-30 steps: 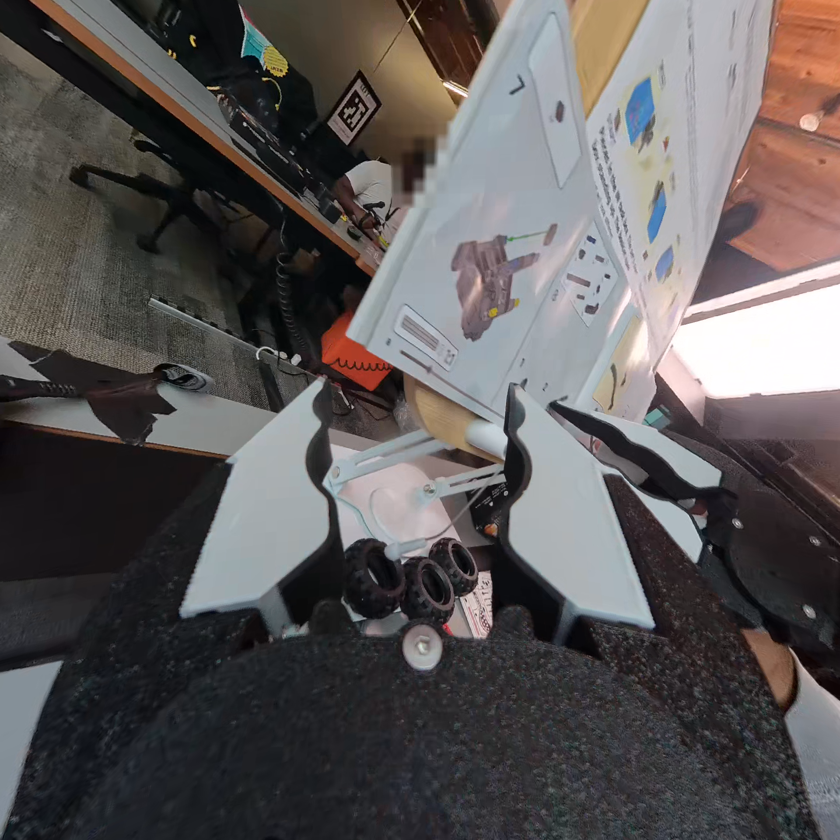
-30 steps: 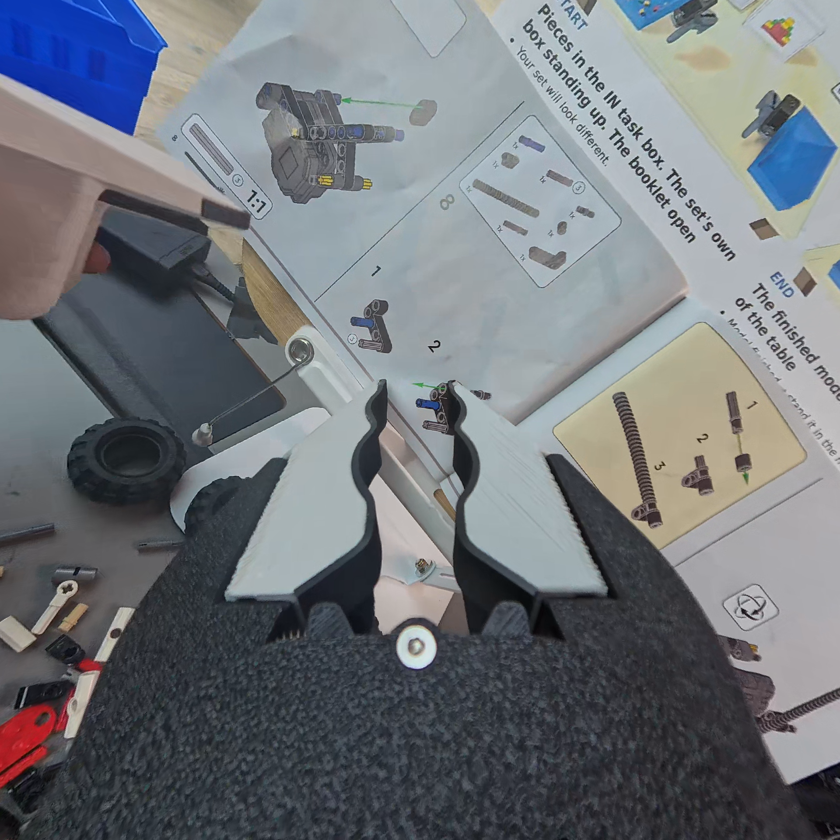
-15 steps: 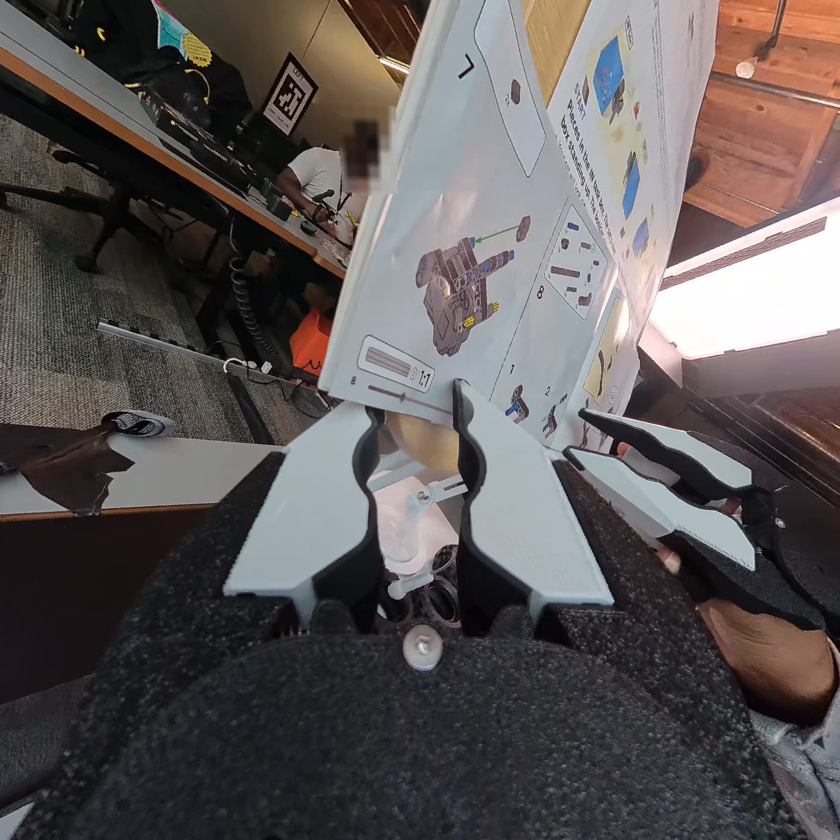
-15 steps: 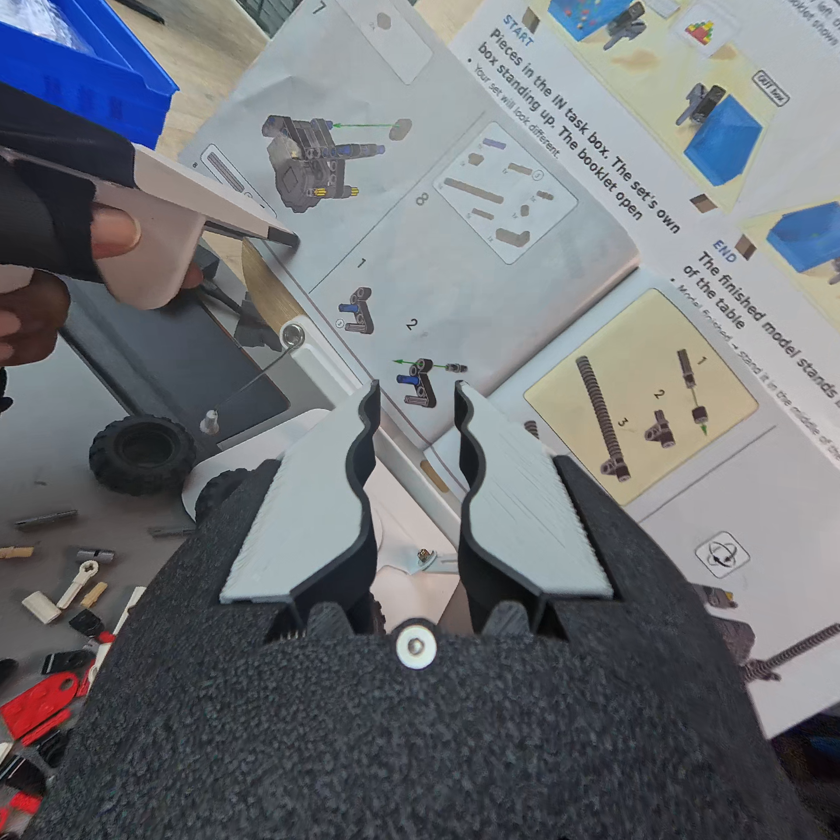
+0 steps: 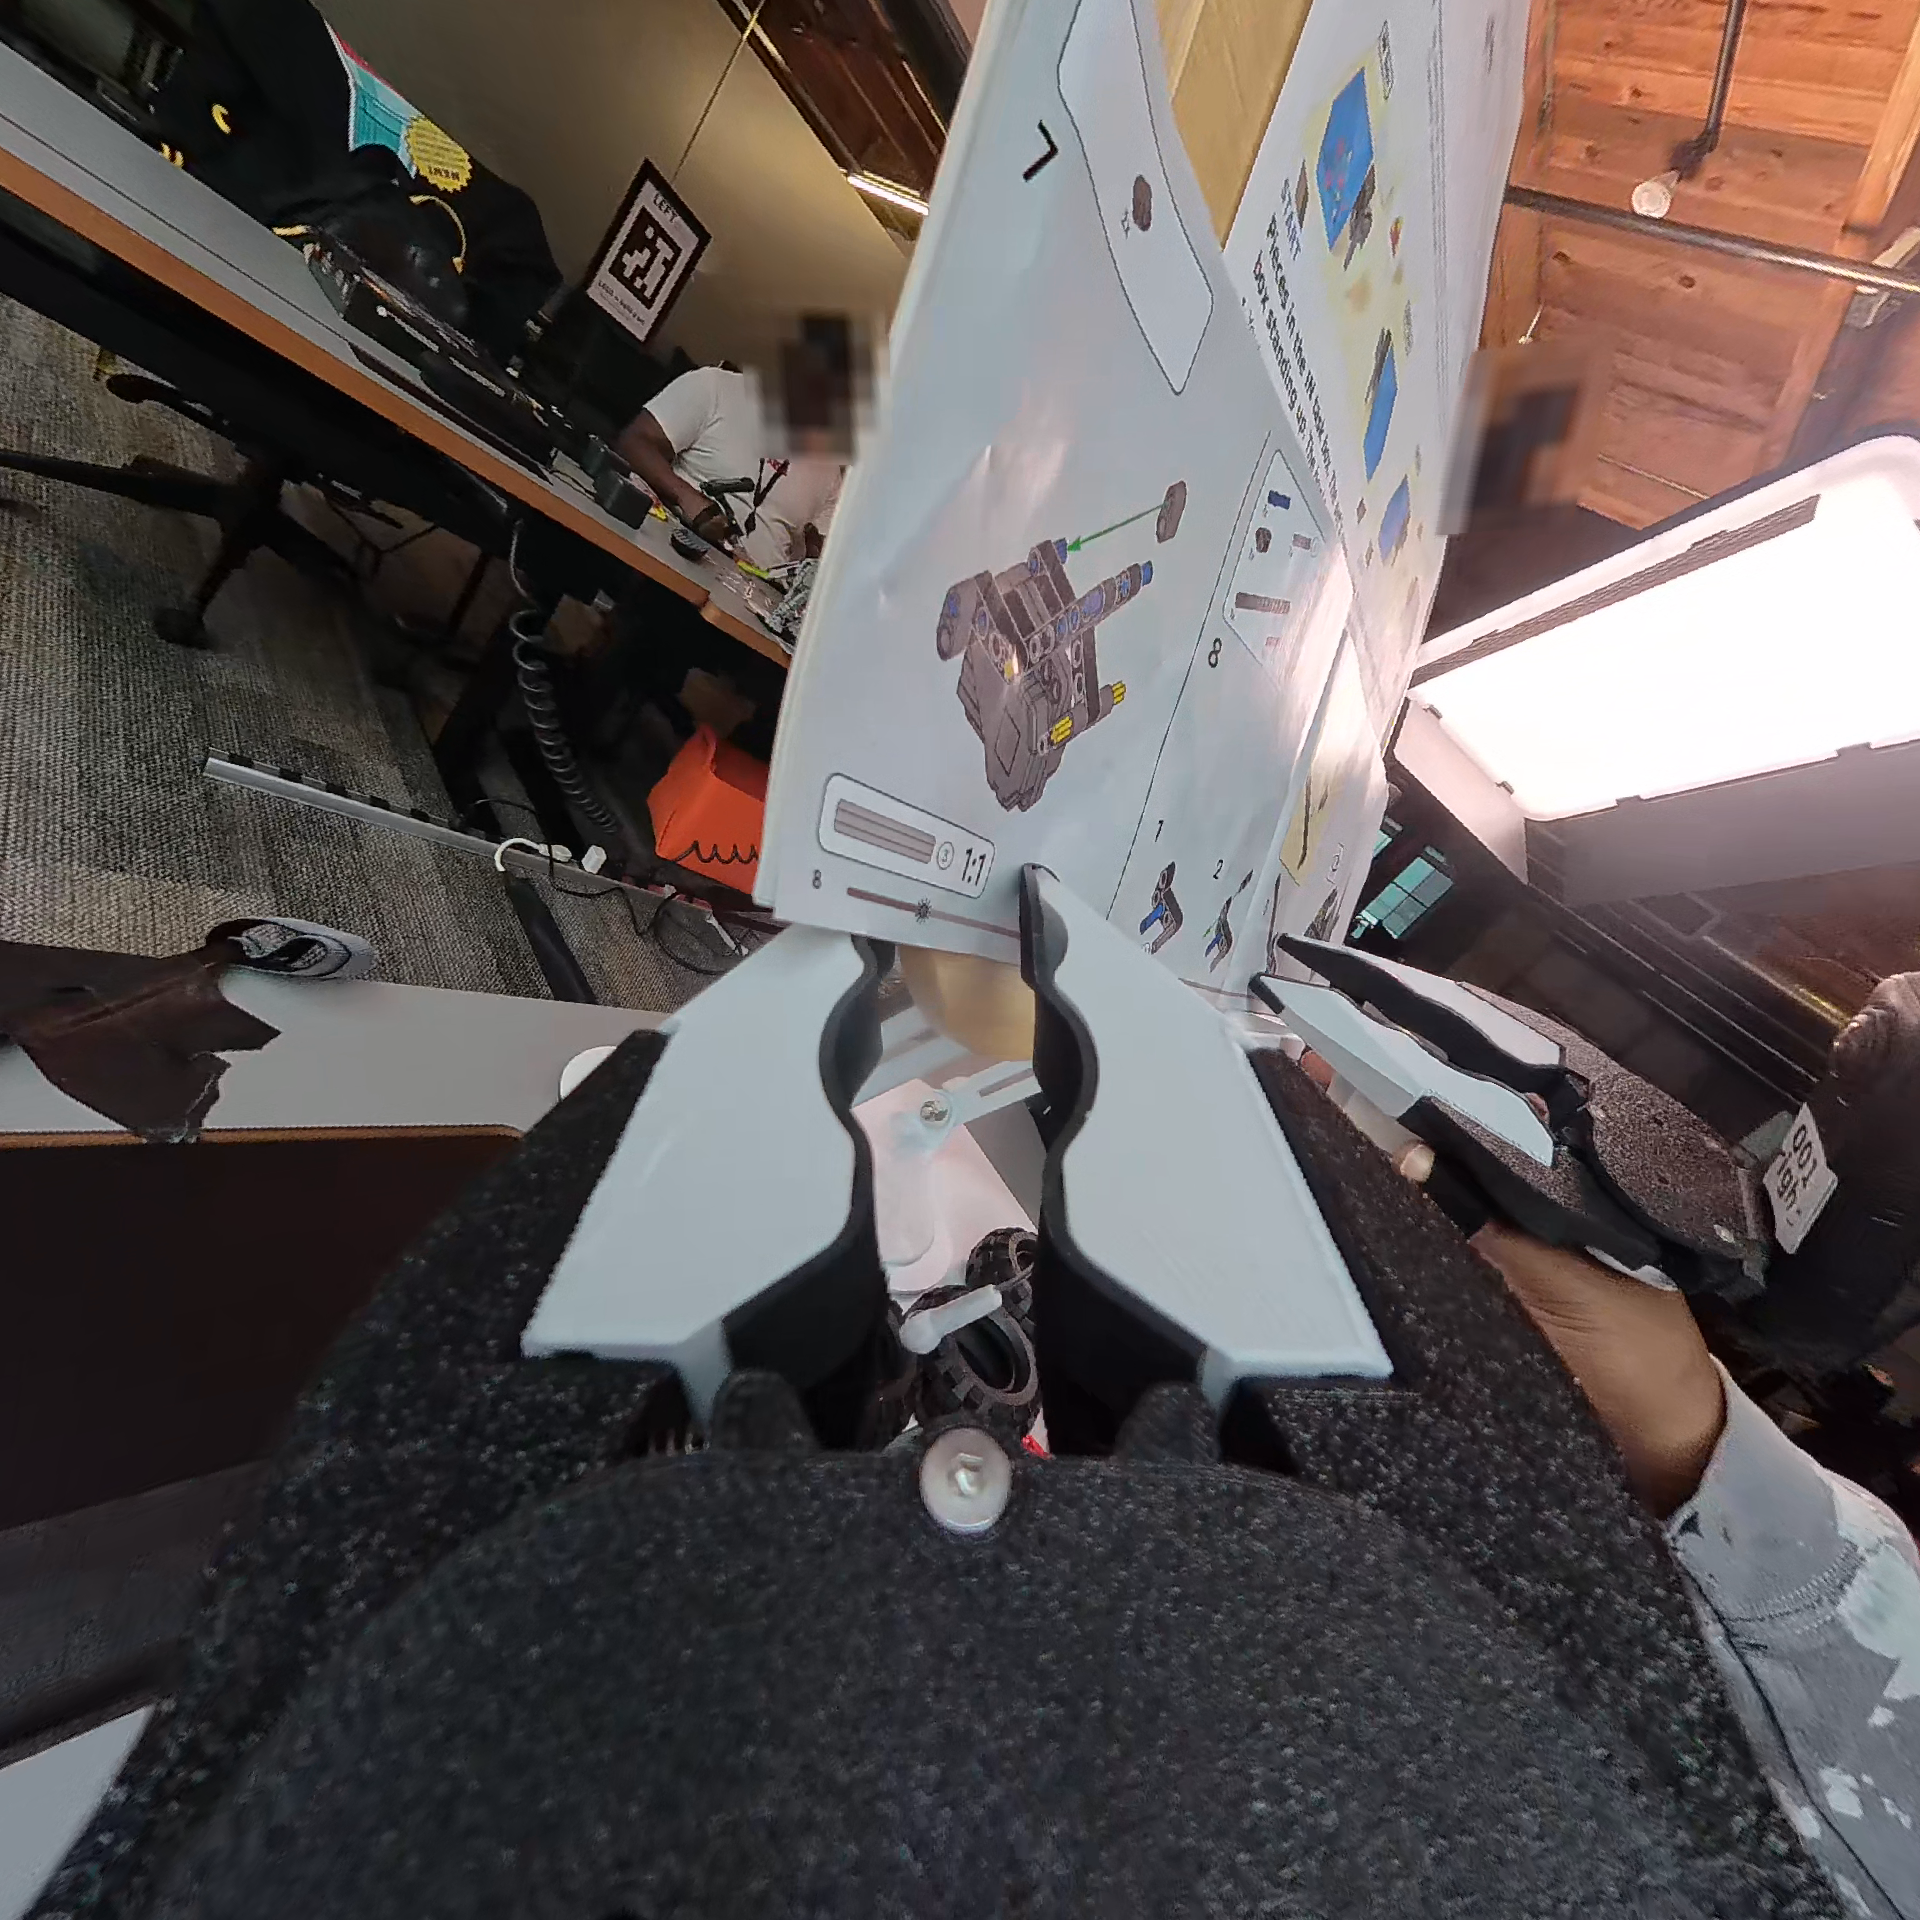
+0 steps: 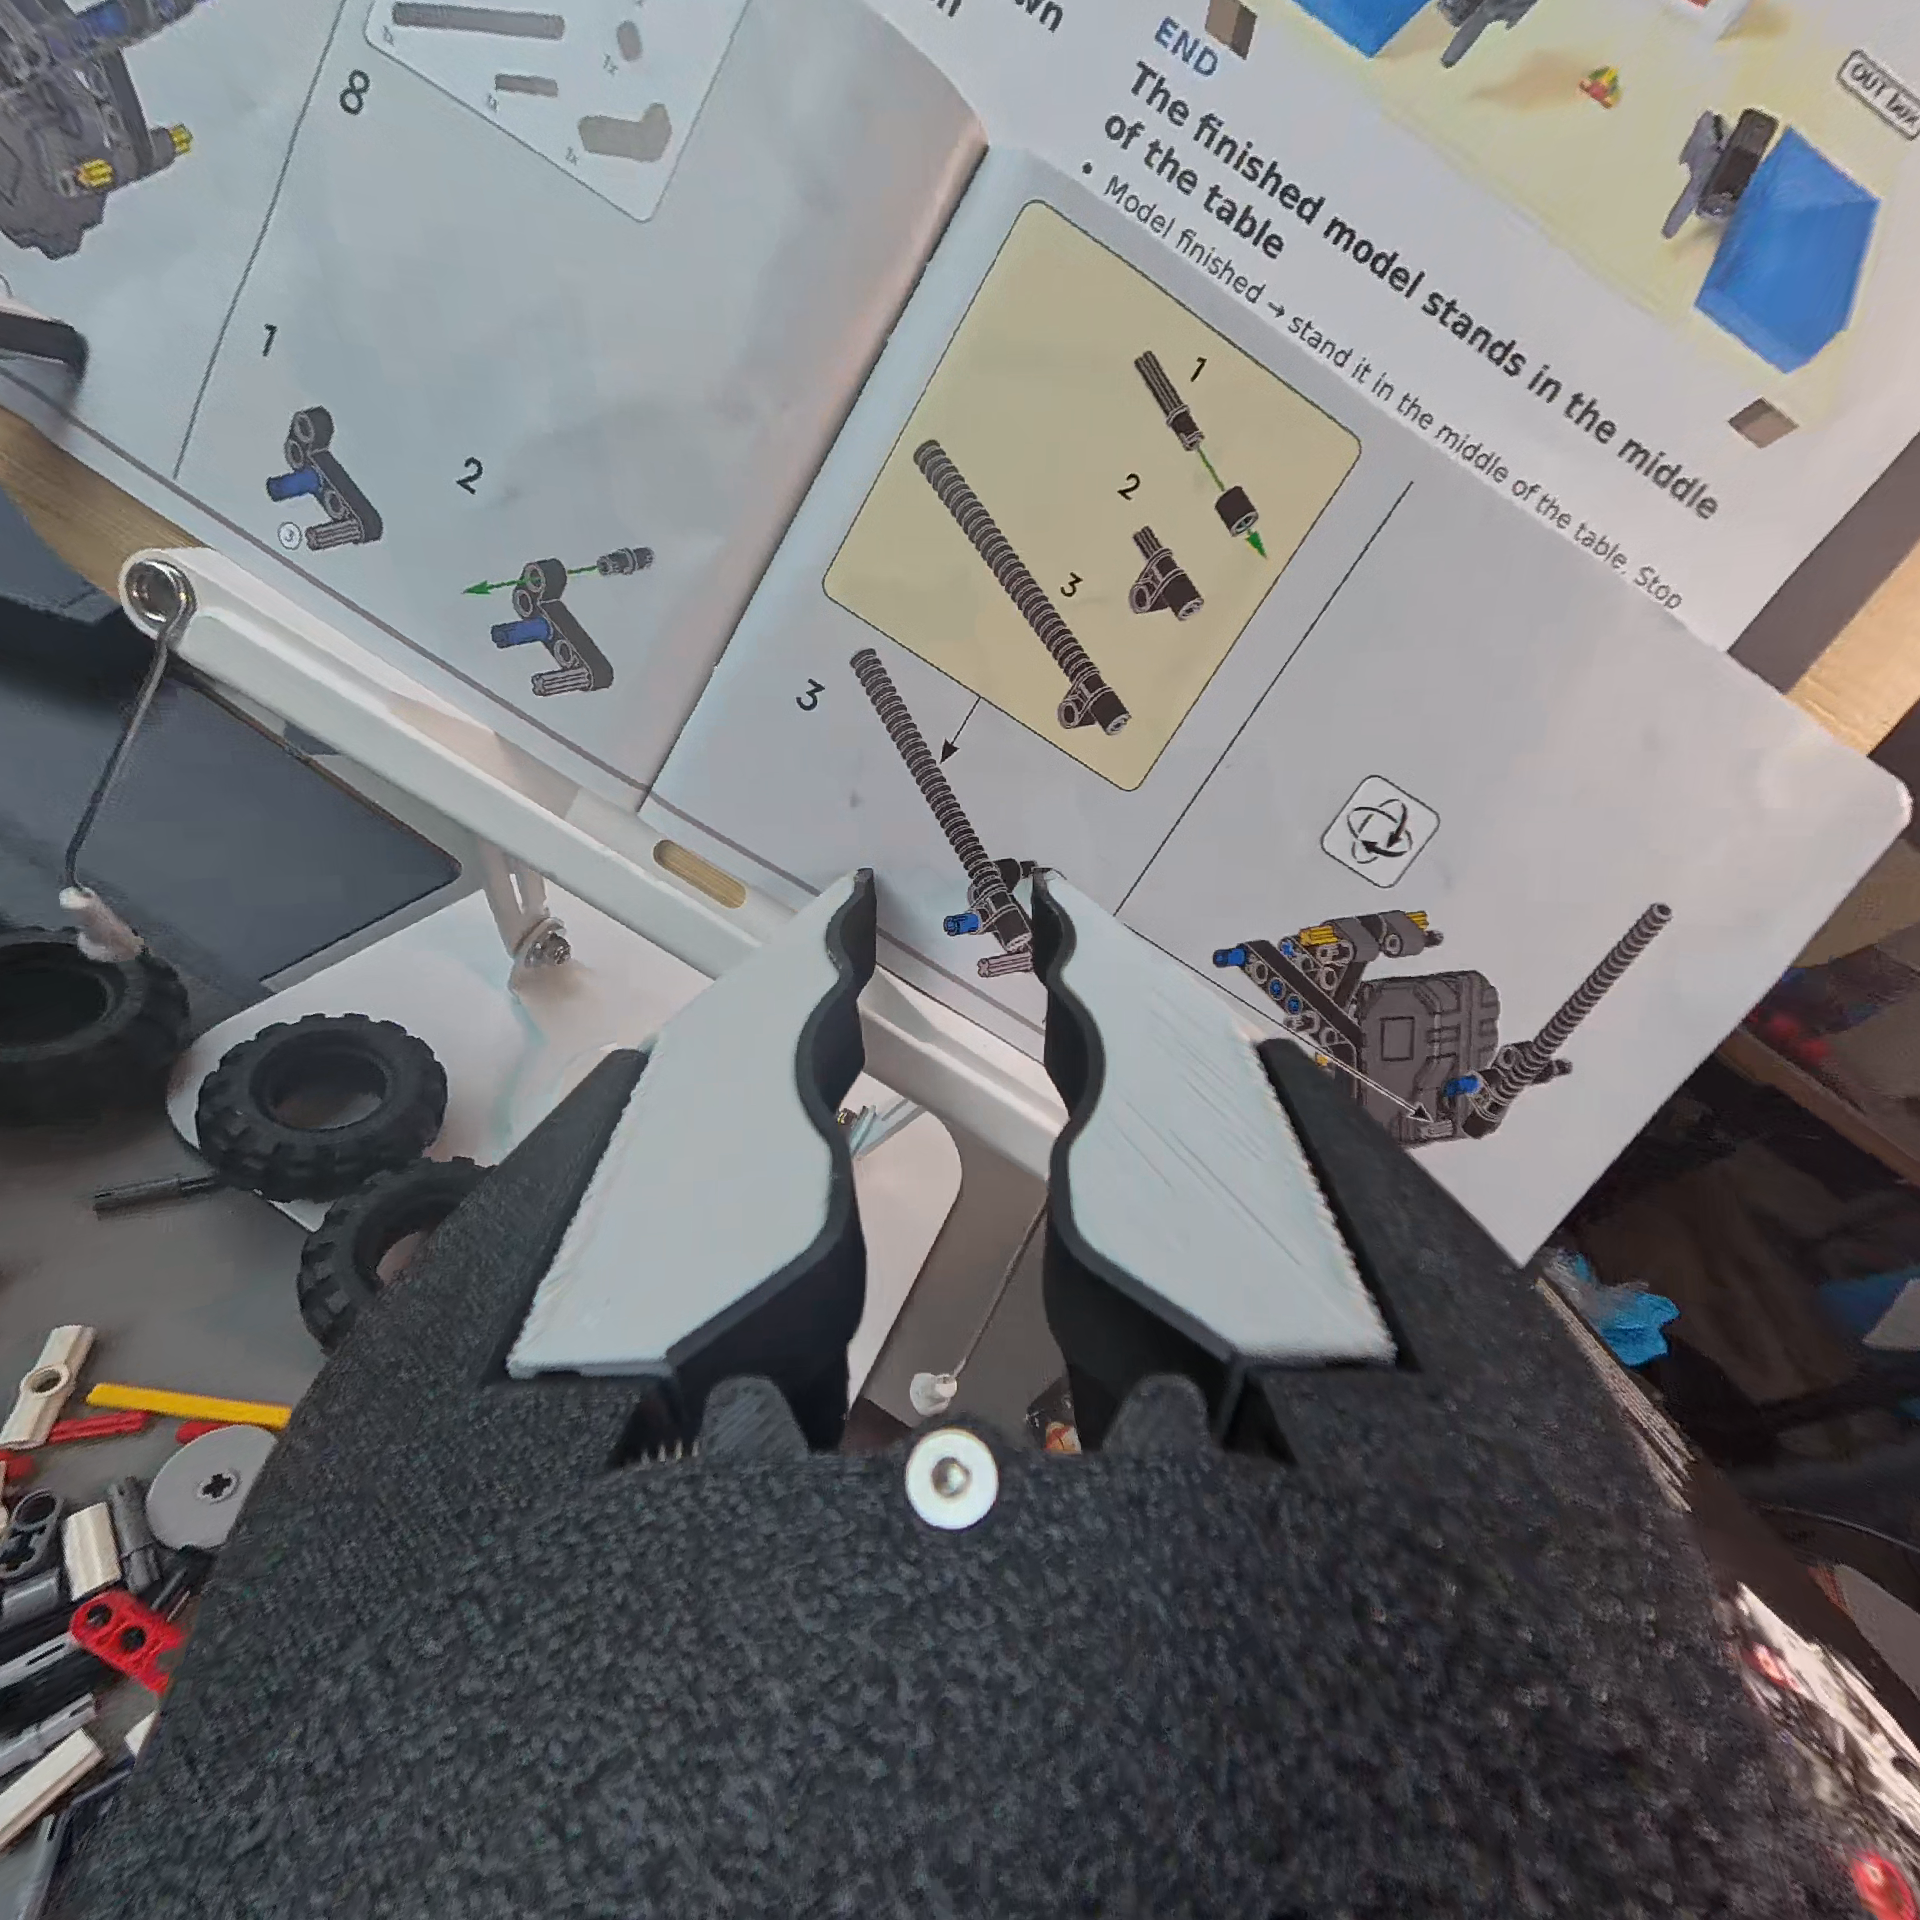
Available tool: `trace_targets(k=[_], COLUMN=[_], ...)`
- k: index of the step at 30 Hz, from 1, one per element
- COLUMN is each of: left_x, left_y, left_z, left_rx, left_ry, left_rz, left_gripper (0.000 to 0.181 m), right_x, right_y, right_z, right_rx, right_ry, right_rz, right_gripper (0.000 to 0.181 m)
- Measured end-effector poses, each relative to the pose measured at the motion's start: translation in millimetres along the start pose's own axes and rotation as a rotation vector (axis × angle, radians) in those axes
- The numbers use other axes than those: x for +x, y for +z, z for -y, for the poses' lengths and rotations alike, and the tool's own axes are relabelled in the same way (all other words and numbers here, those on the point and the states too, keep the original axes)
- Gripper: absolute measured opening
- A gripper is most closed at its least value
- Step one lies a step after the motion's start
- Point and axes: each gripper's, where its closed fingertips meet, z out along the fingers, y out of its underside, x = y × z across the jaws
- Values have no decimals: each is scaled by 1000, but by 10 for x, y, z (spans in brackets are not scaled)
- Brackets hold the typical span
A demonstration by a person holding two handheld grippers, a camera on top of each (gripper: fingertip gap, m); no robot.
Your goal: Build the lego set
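I hold my right gripper narrowly parted and empty at the lower edge of the instruction booklet, propped on its white stand for reading. My left gripper, likewise parted and empty, points at the booklet's outer bottom corner, while tyres and loose lego pieces wait on the bench by the stand's foot.

place: shared office | long desks; carpet; seated person

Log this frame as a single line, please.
left claw: open, at booklet bottom edge | right claw: open, empty, facing booklet | tyres loose on table
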Motion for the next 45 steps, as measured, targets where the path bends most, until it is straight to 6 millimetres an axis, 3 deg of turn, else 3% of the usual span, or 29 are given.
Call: trace_targets(k=[1, 7, 13, 22, 39, 42, 45], left_x=[1, 3, -20, -68, -158, -160, -156], left_y=[1, -4, -42, -90, -194, -203, -194], left_z=[-1, 0, 57, 91, 163, 161, 157], left_rx=[-1, -12, -22, -52, -58, -60, -53], left_ry=[-2, -3, 51, 97, 162, 174, 178], left_rz=[2, 5, 58, 97, 172, 173, 169], left_gripper=[23, 24, 24, 24, 26, 25, 25], right_x=[-2, -30, 207, 513, 583, 532, 184], right_y=[-9, -111, -177, -221, -243, -285, -261], right_z=[0, -46, -181, -356, -460, -272, 131], right_rx=[14, 20, 19, 95, 65, 102, 152], right_ry=[7, 11, 99, 411, 326, 279, 216], right_rz=[8, 38, -15, 20, -57, -77, -7], right_gripper=[30, 40, 49, 33, 28, 33, 41])
